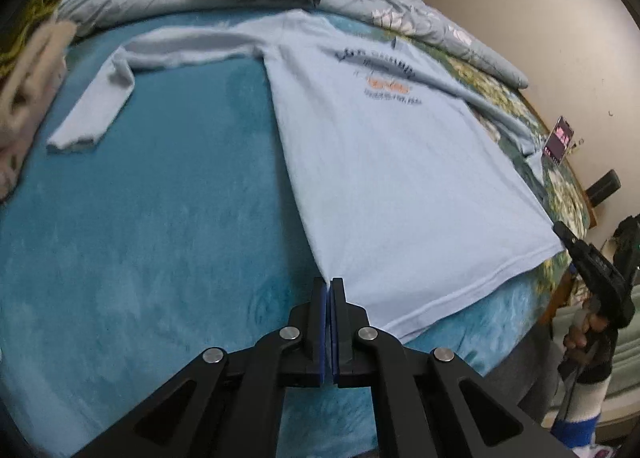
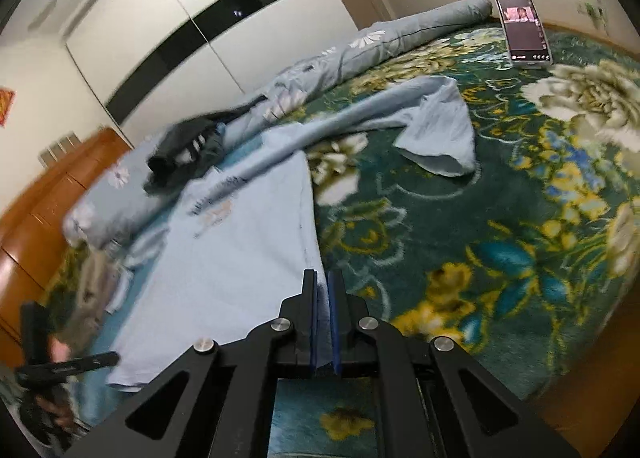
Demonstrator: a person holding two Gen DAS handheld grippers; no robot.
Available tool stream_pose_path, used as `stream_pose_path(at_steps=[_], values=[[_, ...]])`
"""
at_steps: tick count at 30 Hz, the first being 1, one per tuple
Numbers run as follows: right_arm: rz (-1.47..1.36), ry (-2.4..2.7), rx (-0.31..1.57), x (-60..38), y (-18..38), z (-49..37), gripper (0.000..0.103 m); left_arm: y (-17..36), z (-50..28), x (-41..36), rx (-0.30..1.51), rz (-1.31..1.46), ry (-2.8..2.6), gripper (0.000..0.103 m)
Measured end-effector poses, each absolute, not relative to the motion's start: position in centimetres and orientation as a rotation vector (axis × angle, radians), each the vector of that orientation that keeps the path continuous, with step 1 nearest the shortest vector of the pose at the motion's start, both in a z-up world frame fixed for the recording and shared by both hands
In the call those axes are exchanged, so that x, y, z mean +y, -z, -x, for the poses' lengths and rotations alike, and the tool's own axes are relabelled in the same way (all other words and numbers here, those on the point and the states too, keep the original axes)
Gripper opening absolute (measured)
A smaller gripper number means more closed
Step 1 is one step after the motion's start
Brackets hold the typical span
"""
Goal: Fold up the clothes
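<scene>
Bed holds shirt flat, sleeves out (no fold visible). Left gripper pinches hem corner; right gripper pinches opposite corner. Folding all remains.

Black linkage arms, silver pivot screws, blue-padded jaws, white sleeve with blue band

One blue shirt, one phone (lit), two grippers
</scene>
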State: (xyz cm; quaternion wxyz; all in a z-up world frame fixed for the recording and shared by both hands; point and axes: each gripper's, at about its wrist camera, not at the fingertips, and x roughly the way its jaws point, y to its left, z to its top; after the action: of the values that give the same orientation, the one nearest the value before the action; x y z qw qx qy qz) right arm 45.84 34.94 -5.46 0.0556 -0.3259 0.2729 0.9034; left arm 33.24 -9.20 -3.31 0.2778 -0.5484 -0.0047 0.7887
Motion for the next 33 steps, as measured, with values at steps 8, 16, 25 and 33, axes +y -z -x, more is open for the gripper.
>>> stream_pose_path(at_steps=[8,16,25,33], values=[[1.094,-2.676,0.805,35.0,7.8,-45.8,0.005,4.6,-33.2,-10.1,-0.019,1.500,-2.107,0.002],[1.128,-2.703,0.807,34.9,7.7,-45.6,0.006,3.5,-32.9,-9.4,-0.005,1.438,-2.093,0.005],[1.186,-2.769,0.604,35.6,4.9,-41.2,0.007,1.4,-26.0,-8.0,0.037,1.293,-2.219,0.048],[1.254,-2.874,0.415,36.3,1.1,-27.7,0.007,-0.4,-13.1,-2.7,0.125,1.128,-2.283,0.058]])
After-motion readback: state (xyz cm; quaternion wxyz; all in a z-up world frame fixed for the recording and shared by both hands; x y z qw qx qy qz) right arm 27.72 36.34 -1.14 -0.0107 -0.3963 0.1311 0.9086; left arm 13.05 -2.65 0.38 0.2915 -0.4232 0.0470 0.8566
